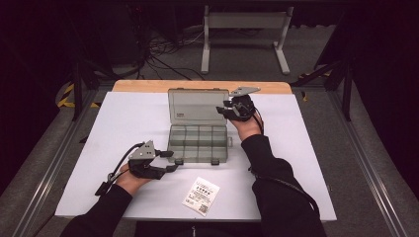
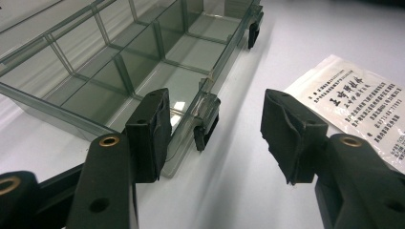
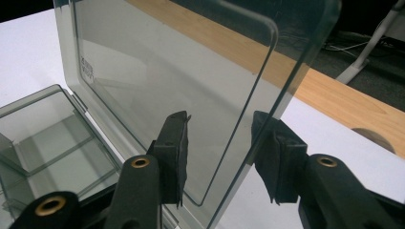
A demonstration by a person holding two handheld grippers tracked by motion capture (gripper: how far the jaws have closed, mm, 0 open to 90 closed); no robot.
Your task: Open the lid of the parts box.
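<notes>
One claw (image 3: 219, 157) pad behind tinted lid (image 3: 191, 95)

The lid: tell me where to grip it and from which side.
Grip the lid on its free right edge, coming in from the right side of the box. It stands upright, hinged along the bottom, so that thin edge is exposed. The right gripper already straddles the edge, one jaw in front, one behind; whether the pads press it I cannot tell.
</notes>
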